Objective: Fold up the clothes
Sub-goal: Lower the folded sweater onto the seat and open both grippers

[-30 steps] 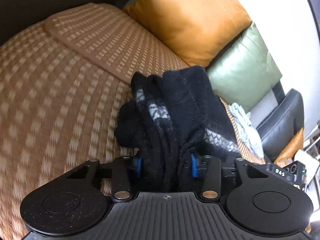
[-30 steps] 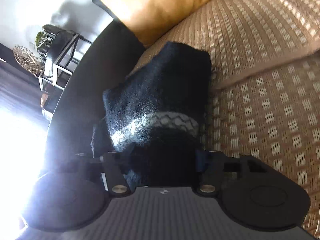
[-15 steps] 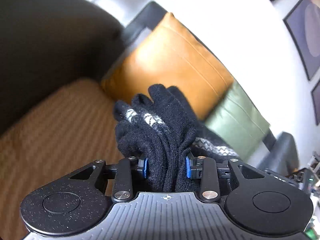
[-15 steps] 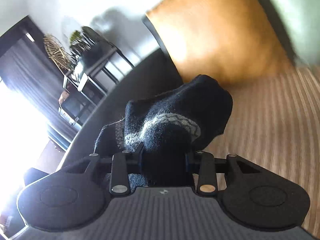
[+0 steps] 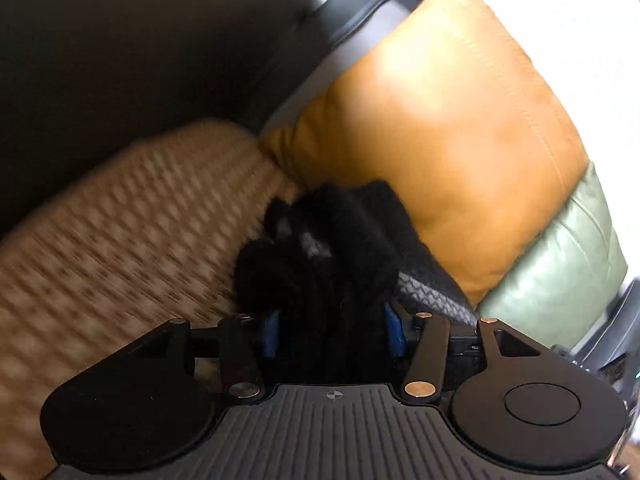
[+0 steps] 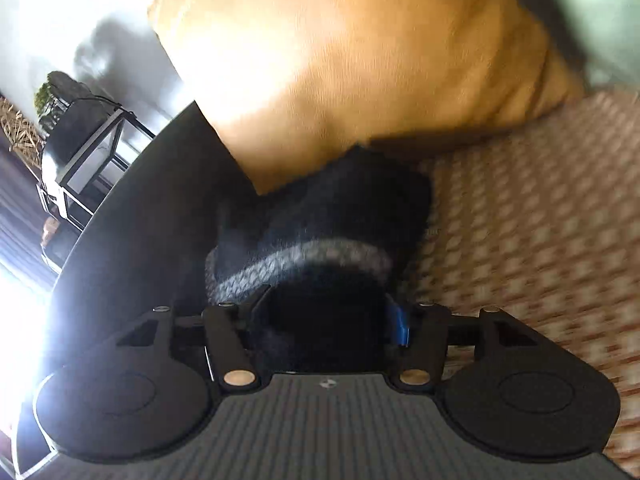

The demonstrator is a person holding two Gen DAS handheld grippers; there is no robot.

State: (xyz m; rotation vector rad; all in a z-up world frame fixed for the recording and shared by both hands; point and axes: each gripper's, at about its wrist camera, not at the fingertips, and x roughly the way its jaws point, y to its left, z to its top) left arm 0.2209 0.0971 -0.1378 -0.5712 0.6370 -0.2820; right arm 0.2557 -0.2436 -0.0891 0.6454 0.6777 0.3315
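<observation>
A folded black knit sweater [image 5: 344,232] with a grey patterned band lies bunched on the woven tan sofa cover [image 5: 120,220], its far end against the orange cushion [image 5: 460,120]. My left gripper [image 5: 332,332] has its jaws opening around the near end of the bundle, and the blue pads [image 5: 270,334] show beside the cloth. In the right wrist view the same sweater [image 6: 340,208] sits between the opening jaws of my right gripper [image 6: 324,320], with a blue pad [image 6: 398,328] bared at its right side. The cloth hides the fingertips.
A green cushion [image 5: 560,272] leans to the right of the orange one. The dark sofa arm [image 6: 152,200] rises left of the sweater. Beyond it stands a black-framed side table [image 6: 80,152] with a plant. The woven seat [image 6: 540,220] spreads to the right.
Both grippers carried the sweater across the seat towards the orange cushion and set it against it. Both pairs of jaws, tight on the cloth before, now stand wider apart.
</observation>
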